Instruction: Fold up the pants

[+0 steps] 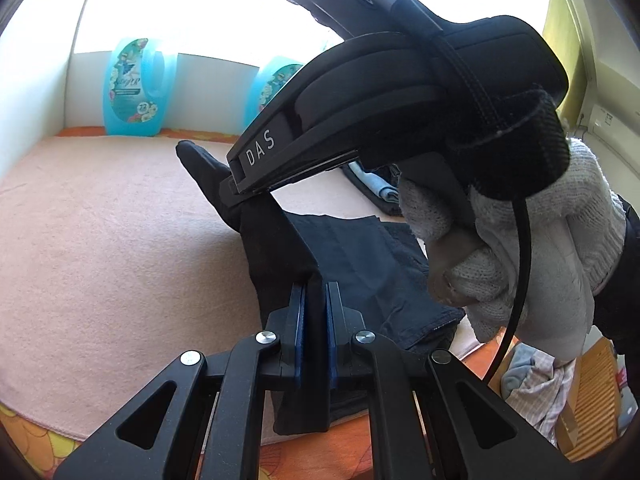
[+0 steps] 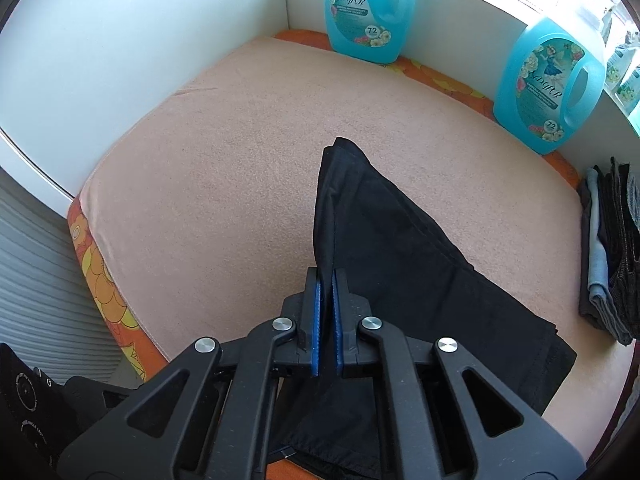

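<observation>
A pink towel (image 2: 224, 168) covers the bench and fills most of both views, with an orange flowered cloth (image 2: 102, 280) showing at its edges. The black pants (image 2: 400, 248) lie across the lower right of the right wrist view, one edge lifted off the towel. Two blue detergent bottles (image 2: 366, 4) stand along the top right. A stack of folded clothes (image 2: 612, 248) sits at the right edge. The right gripper (image 2: 327, 280) has its fingers pinched tight on the pants fabric. In the left wrist view, the left gripper (image 1: 316, 292) likewise clamps a fold of the pants, low in the frame's centre. A white knit glove (image 1: 532, 240) grips the other tool's handle at right.
</observation>
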The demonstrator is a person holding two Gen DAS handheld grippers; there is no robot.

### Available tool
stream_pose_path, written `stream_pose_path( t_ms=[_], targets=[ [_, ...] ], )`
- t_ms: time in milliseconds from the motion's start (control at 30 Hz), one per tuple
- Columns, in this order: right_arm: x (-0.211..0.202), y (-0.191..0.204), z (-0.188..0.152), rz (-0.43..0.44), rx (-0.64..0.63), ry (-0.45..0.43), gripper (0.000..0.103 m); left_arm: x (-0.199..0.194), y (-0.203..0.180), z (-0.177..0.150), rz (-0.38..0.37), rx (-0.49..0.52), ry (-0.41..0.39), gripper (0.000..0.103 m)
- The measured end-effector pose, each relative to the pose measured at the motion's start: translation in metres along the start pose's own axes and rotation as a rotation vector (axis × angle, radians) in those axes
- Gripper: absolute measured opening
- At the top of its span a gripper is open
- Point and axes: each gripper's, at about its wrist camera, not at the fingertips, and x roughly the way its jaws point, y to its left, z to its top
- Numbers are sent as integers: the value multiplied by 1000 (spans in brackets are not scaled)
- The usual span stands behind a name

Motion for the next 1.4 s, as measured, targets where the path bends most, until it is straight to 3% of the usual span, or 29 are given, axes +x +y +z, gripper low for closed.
stream_pose_path(
  t_ms=[467, 833, 1133, 1400],
  targets=[
    [-69, -91, -45, -12, 156, -143, 4, 28, -63, 29, -140, 99, 21, 7],
    [-93, -188, -111, -78, 355, -161, 4, 88, -120, 36, -268, 203, 106, 7],
    [-69, -234, -152, -80, 458, -125, 4, 134, -140, 33, -297, 220, 186, 7],
    [-29, -251, -169, -56, 503, -75, 4, 145, -142, 30, -204, 309, 245, 14]
  ],
)
